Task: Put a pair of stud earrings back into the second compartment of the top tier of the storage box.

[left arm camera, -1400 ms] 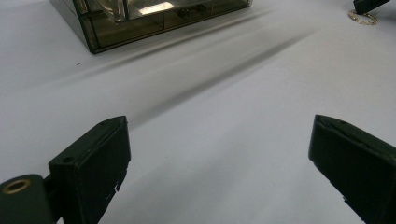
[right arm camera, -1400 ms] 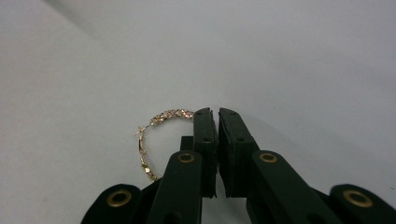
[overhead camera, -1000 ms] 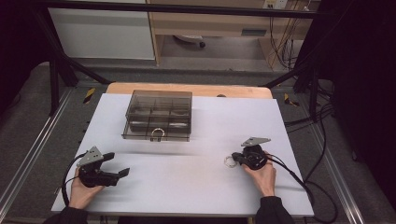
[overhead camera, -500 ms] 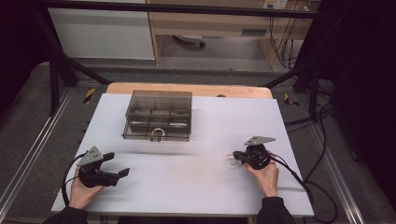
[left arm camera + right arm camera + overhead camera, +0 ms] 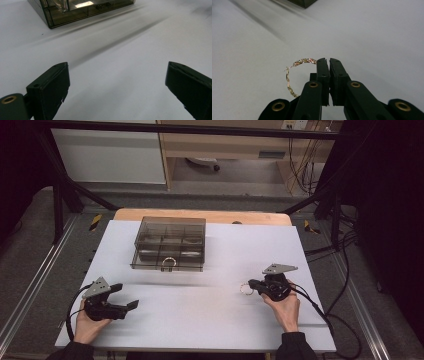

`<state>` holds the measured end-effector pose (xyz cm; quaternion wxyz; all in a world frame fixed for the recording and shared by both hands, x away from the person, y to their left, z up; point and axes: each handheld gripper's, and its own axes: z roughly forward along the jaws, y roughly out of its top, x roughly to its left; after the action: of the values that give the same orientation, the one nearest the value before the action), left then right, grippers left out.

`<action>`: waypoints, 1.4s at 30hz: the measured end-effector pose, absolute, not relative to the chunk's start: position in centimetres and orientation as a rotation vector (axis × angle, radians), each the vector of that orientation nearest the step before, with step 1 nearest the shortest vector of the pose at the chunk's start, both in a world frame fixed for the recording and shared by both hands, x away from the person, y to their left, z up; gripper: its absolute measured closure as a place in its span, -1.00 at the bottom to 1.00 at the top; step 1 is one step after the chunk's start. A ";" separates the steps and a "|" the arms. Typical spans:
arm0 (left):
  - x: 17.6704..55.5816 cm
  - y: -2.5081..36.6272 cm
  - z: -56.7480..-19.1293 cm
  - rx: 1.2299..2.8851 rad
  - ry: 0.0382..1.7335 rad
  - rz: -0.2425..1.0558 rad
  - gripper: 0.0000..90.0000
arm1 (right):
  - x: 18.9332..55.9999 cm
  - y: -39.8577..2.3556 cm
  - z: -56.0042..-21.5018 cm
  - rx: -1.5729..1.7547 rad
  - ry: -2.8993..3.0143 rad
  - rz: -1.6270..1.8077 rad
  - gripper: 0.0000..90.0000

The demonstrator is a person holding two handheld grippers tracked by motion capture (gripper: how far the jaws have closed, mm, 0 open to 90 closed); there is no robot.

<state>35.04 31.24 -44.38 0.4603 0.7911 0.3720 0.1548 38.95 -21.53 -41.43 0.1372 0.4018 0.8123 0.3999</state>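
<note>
A gold hoop earring [image 5: 293, 75], a thin twisted ring with a small clasp, is the thing in hand here: the right hand-held gripper [image 5: 329, 62] is clenched on it, its two black jaws pressed together with only a hairline slit between them and the ring's upper arc caught at their tips. In the right gripper view the hoop curves away to 9 o'clock of the jaws and down toward 7 o'clock, over the white surface. From the high view the same earring [image 5: 245, 289] shows as a pale little ring just at 9 o'clock of the right hand-held gripper [image 5: 254, 283], which lies low over the desk [image 5: 210, 320] with the person's right hand [image 5: 285, 307] behind it at 5 o'clock and its cable trailing off toward the desk's right edge.

The left hand-held gripper [image 5: 127, 306] sits well apart, near the desk's 8 o'clock corner, held by the left hand [image 5: 90, 322]. It is released: in the left gripper view its jaws stand wide to either side with bare white desk between them, grasping nothing.

A smoky transparent compartment box [image 5: 170, 244] rests on the desk toward 11 o'clock from the centre, lid down, with a small metal latch loop at its near edge. Its near corner [image 5: 75, 11] shows at 12 o'clock in the left gripper view, well beyond the open jaws.
</note>
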 end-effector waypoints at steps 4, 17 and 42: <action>35.0 31.2 -44.4 1.947 0.917 0.381 -0.88 | 38.8 -21.3 -40.9 1.145 2.346 1.171 0.94; 35.1 31.3 -44.4 1.945 0.919 0.382 -0.88 | 38.3 -19.4 -38.9 1.079 2.358 1.213 0.94; 35.1 31.3 -44.4 1.947 0.917 0.381 -0.88 | 39.2 -12.1 -34.7 0.921 2.385 1.308 0.94</action>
<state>35.06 31.29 -44.39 0.4601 0.7909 0.3727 0.1546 39.24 -12.08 -34.67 0.1345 0.3178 0.8229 0.4513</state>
